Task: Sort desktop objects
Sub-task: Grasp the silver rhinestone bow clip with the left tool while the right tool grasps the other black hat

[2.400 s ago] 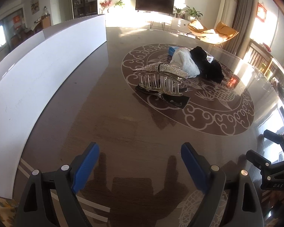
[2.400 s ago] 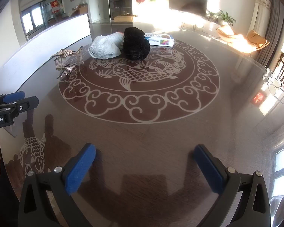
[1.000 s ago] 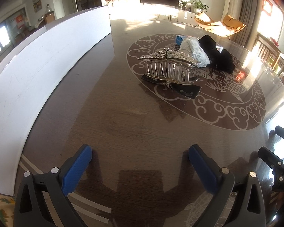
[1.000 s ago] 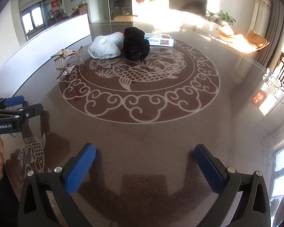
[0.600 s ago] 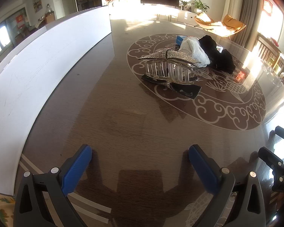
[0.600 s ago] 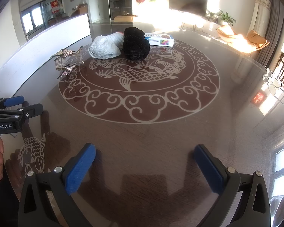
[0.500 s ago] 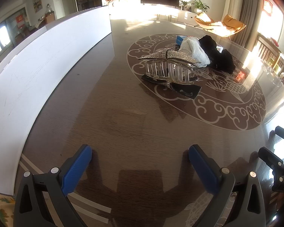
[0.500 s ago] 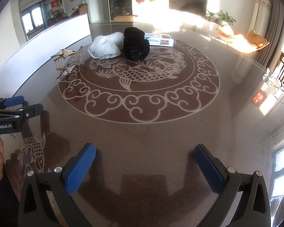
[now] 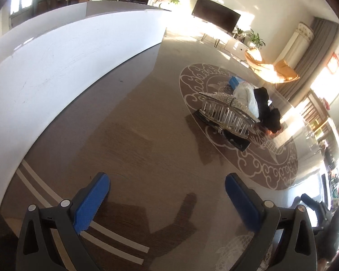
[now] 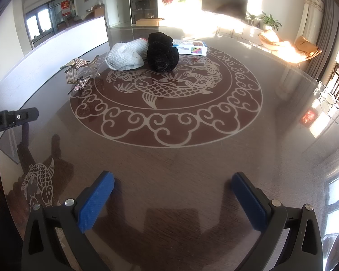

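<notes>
Both grippers empty, jaws apart; left gripper point(image 9: 167, 188) should square up on the rhinestone hair claw point(image 9: 226, 110) and close across its spine, clear of the white sock point(image 9: 246, 94).

The blue box point(image 9: 233, 81) at one o'clock is mostly hidden behind the white sock point(image 9: 246, 97). The words on the box in the right view are too small to read. The left claw point(image 10: 9, 118) at nine o'clock is cut off by the edge.
</notes>
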### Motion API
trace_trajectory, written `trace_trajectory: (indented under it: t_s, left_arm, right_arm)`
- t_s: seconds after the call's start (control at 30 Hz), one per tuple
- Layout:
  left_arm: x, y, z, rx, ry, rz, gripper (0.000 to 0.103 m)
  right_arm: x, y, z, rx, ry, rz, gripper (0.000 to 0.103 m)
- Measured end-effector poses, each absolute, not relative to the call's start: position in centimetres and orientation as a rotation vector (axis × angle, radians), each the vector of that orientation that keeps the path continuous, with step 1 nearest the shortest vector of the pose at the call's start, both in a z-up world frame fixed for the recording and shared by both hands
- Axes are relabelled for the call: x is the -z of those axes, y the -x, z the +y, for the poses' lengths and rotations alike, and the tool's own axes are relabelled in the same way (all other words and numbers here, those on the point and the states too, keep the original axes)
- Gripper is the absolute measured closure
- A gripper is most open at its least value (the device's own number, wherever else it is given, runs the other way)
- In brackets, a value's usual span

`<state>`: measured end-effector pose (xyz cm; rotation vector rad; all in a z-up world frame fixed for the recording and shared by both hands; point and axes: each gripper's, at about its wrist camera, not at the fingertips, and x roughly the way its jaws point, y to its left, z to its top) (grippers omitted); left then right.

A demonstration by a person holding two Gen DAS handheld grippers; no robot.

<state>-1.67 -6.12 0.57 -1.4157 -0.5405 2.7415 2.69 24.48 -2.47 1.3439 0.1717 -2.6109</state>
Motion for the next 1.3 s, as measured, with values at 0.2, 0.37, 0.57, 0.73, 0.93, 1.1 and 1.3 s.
trace_trajectory:
  t_s: [0.2,0.37,0.57,0.73,0.93,1.1,1.3]
  left_arm:
    - [-0.7,1.5,-6.5,-2.736,1.379,-0.626,0.0]
    - [-2.3,1.5,-3.9,-2.736,1.268,-0.476,0.0]
    - [-1.7,4.9,0.2,-2.719,1.332,-0.295,0.0]
    - [-0.7,9.0,2.6,-2.751,1.42,-0.265,0.0]
    - [-0.1,12.1,3.4,-2.795,1.501,-0.185,0.0]
    - [0.4,13.2,3.1,-2.807,1.521,-0.104,0.0]
    - [0.0,12.5,2.8,-2.781,1.421,0.039,0.03]
  right_arm:
    - [2.5,-2.7,24.5,2.611,-1.344,0.172,0.0]
    - [2.5,-2.7,24.5,2.611,-1.344,0.171,0.0]
    - [2.5,-2.7,24.4,2.611,-1.344,0.171,0.0]
    - [2.5,-2.7,24.5,2.611,-1.344,0.171,0.0]
    - [2.5,-2.7,24.5,2.611,-1.344,0.171,0.0]
    - [2.5,-2.7,24.5,2.611,-1.344,0.171,0.0]
    - [2.5,-2.7,24.5,2.611,-1.344,0.171,0.0]
